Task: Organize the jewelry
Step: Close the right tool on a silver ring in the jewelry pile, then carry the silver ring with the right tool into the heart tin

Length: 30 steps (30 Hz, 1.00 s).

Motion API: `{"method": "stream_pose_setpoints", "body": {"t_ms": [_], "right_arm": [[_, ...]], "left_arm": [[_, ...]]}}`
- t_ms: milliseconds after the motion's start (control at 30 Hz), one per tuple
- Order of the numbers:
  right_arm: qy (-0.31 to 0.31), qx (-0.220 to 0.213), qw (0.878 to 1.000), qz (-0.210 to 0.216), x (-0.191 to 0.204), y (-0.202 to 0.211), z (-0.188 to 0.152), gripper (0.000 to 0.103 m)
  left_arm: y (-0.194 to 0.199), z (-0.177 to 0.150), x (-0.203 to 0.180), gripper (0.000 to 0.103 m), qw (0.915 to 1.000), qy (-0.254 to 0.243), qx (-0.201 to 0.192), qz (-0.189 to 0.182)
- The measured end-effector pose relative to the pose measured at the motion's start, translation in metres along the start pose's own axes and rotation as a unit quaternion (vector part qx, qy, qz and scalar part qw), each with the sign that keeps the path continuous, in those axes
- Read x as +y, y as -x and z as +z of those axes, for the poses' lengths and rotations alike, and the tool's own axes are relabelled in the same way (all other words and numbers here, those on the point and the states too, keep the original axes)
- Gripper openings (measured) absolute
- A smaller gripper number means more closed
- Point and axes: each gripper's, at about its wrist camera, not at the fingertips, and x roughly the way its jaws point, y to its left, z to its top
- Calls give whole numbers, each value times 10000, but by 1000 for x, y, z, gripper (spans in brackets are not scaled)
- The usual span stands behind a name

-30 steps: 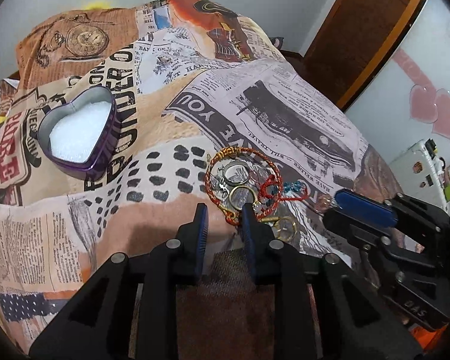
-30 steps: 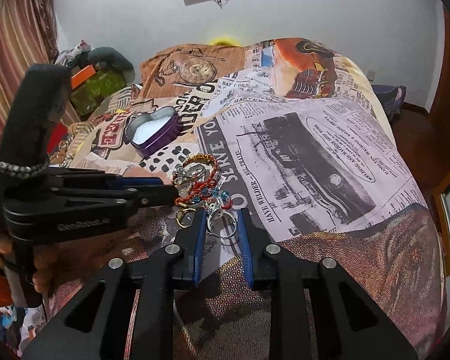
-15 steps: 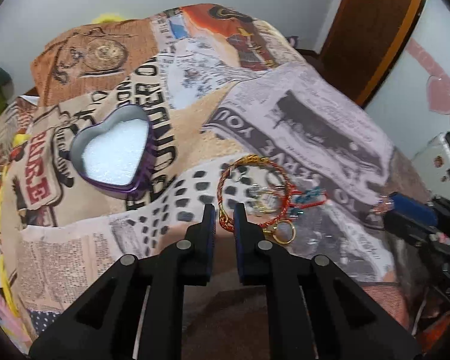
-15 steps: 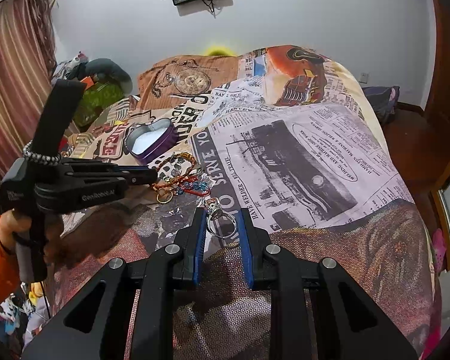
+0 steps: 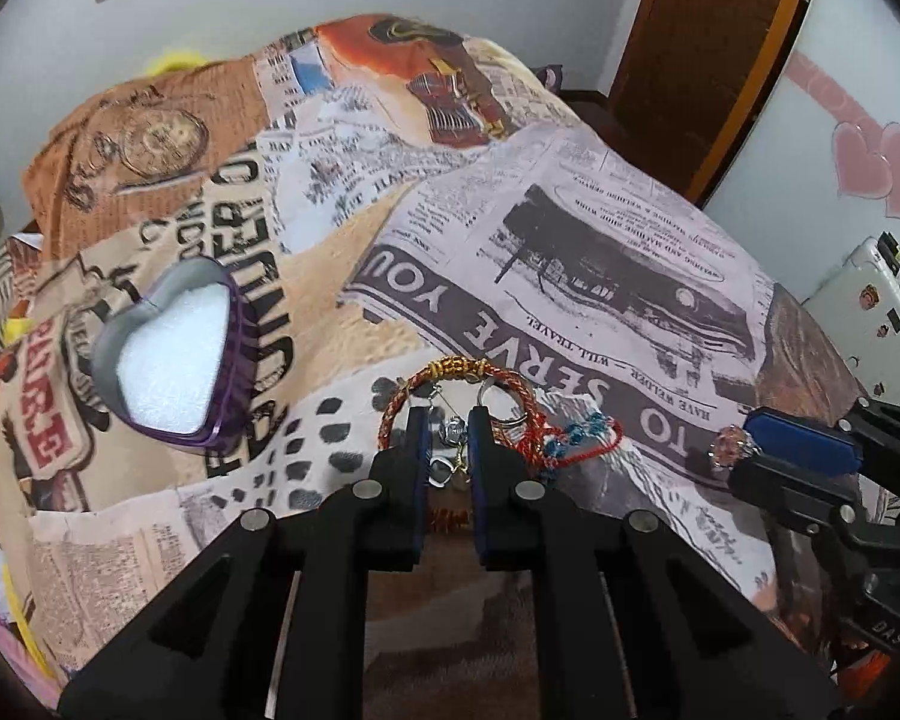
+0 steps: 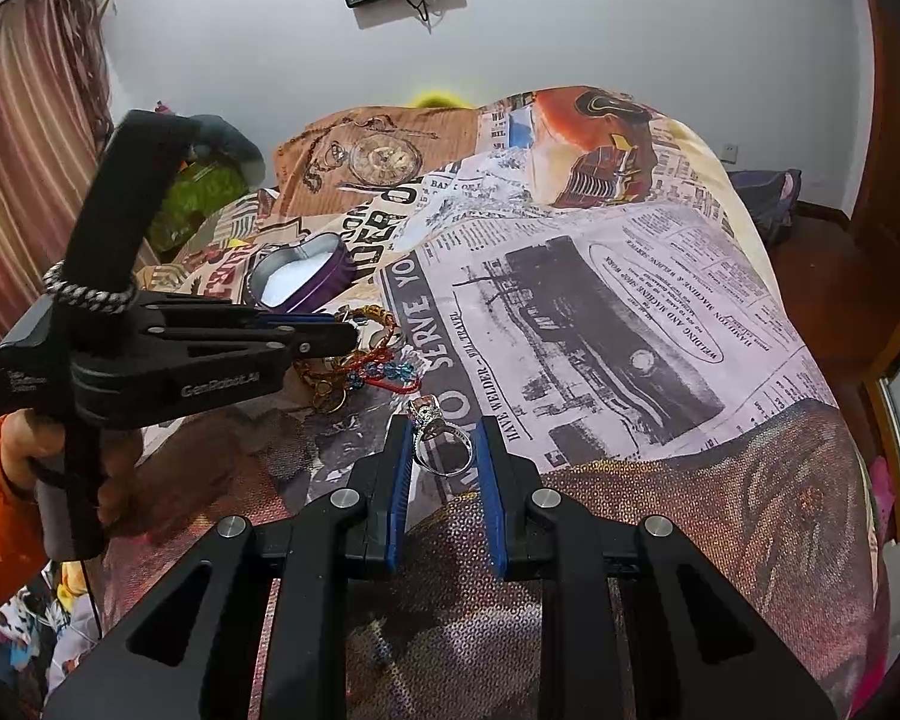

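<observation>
Gripping a silver ring [image 6: 442, 447], the right gripper [image 6: 441, 462] fingers stay clamped; left gripper [image 5: 448, 447] fingers stand apart over the jewelry pile [image 5: 498, 420].

A purple heart-shaped tin [image 5: 168, 354] with a grey inner wall and white lining is seen at the left of the frame. The bedspread [image 5: 570, 252] is printed in black-and-white newspaper patterns with tan and orange patches. A braided bangle [image 5: 450, 369] in red and gold, and blue beads [image 5: 576, 435] on red cord, are shown at centre. Blue pads line the black right gripper [image 6: 441, 462], around a silver ring [image 6: 441, 450].
</observation>
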Motion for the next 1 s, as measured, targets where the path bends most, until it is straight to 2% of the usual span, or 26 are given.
{"method": "stream_pose_setpoints", "body": {"t_ms": [233, 733, 1000], "right_arm": [[-5, 1, 10000, -12, -1, -1, 1, 19], [238, -344, 9991, -49, 32, 15, 30, 19], [501, -512, 9974, -69, 61, 19, 48, 19]], "left_arm": [[7, -1, 4, 9, 9998, 86, -158, -49], [100, -6, 26, 9, 9930, 298, -1146, -9], [133, -19, 51, 9, 9882, 421, -1462, 169]]}}
